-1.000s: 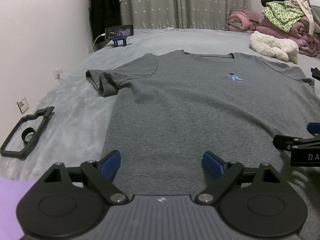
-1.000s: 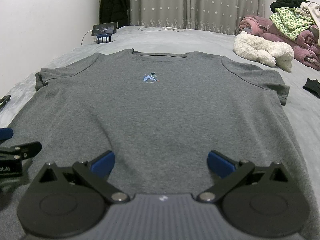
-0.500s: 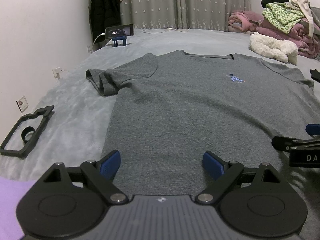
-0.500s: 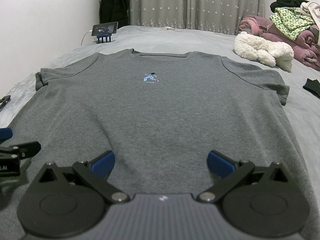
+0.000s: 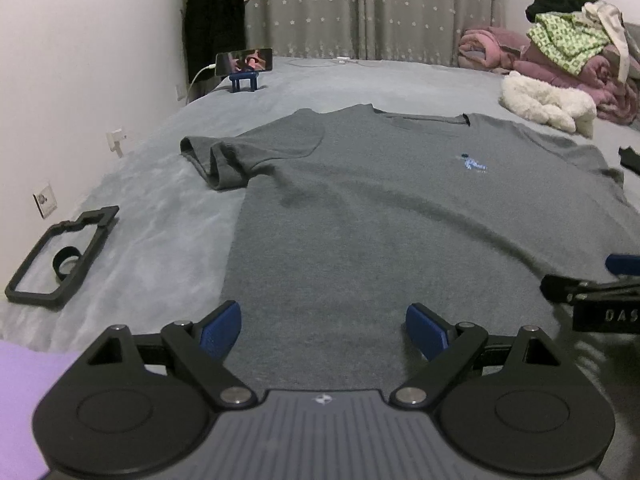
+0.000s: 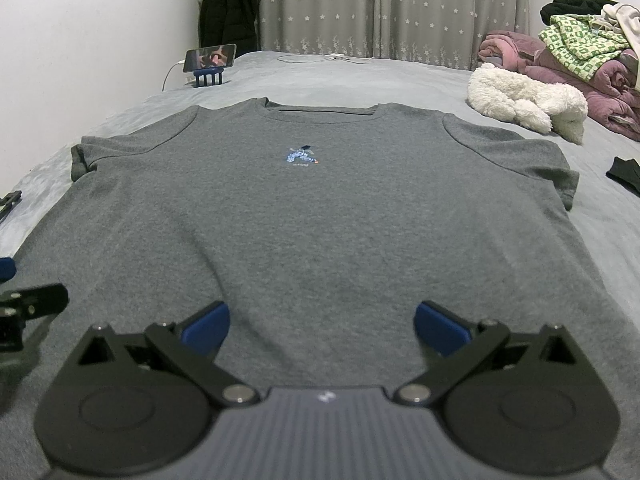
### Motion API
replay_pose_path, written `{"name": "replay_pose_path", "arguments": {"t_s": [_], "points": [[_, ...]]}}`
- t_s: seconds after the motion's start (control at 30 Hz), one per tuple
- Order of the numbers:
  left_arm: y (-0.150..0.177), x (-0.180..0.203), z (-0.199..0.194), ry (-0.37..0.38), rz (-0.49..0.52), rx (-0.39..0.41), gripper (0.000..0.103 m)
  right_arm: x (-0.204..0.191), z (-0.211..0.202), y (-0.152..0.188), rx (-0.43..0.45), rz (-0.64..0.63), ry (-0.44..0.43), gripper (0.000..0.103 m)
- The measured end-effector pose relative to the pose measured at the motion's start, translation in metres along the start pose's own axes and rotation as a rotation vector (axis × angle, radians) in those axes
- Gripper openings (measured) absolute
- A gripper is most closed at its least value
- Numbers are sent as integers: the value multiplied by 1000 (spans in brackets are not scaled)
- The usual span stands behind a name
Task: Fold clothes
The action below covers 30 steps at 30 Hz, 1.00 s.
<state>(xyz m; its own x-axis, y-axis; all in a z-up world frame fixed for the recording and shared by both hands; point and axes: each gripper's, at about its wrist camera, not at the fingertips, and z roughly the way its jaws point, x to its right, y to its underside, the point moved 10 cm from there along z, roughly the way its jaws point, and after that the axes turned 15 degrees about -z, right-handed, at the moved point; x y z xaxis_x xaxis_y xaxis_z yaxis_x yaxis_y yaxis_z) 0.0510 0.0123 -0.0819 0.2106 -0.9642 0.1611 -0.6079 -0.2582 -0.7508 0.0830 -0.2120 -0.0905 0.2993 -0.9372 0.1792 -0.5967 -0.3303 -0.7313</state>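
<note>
Far off to the left of the left gripper (image 5: 322,324), a black rectangular frame (image 5: 60,258) lies on the grey bed cover (image 5: 160,220) with a small dark ring inside it. Further ahead on that side a phone (image 5: 244,62) stands propped on a blue stand, screen lit (a cable runs from it toward the wall).

The left gripper hangs low over the hem end of the grey T-shirt (image 5: 400,220), its two blue-padded fingers spread wide with nothing between them but the cloth lying below. Whether the pads touch the fabric cannot be told. The shirt is spread flat, front up, running straight ahead from the claw to its neckline at the far end; its left sleeve (image 5: 216,156) is doubled back on itself ahead and to the left.

Just to the right of it the right gripper (image 6: 322,322) is over the same hem, also gaping wide and holding nothing. A small blue print (image 6: 300,155) sits on the chest dead ahead of this claw.

Ahead and to the right lie a white fleecy garment (image 6: 524,102), a heap of pink bedding and green-checked clothes (image 6: 576,52) beyond it, and a small black item (image 6: 626,172) on the cover near the right sleeve.
</note>
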Motion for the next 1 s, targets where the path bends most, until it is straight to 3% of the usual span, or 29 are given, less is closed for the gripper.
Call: {"name": "replay_pose_path", "arguments": {"t_s": [0.37,0.47,0.6,0.73,0.87,1.0], "points": [[-6,-10,-30,56,-60,35,90,-3,0,0,-21,-2,-6,103],[-14,-25,-49,71,-105,49,90,-3,-17,4,-96,-16,-122,103],[-13,-53,-71,85,-181,9,90,17,-49,28,-116,115,-212,103],[14,-63,-81,115,-202,-87,82,37,-80,62,-118,146,-221,103],[34,-59,-91,114,-170,-118,66,54,-108,81,-130,236,-281,103],[43,-56,-98,122,-160,-133,59,75,-143,90,-88,280,-230,103]]}}
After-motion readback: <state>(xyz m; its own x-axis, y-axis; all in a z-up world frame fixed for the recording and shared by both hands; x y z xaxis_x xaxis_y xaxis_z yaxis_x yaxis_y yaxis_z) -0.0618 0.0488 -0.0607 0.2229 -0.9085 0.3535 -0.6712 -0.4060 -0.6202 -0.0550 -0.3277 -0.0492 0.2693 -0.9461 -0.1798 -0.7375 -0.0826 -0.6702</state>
